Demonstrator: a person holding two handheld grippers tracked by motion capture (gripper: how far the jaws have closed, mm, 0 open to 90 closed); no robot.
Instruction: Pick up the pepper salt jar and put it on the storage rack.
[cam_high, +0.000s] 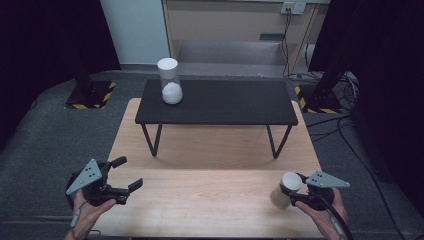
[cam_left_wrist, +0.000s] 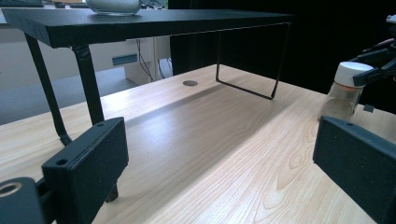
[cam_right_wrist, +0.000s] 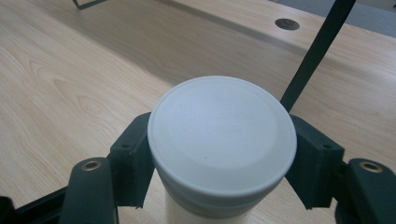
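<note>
Right gripper view: jar (cam_right_wrist: 222, 140) body cut off at bottom edge under its lid. Left gripper view: far jar (cam_left_wrist: 113, 5) cropped at top edge, contents unclear.

Light wood surface (cam_high: 210, 190), black shelf (cam_high: 220, 102) at far edge.
Shelf carries a clear white-lidded jar (cam_high: 170, 81); a second white-lidded jar (cam_high: 285, 190) stands on the surface, near right corner.

White-lidded clear jar (cam_high: 286, 190), tilted, near table edge
</note>
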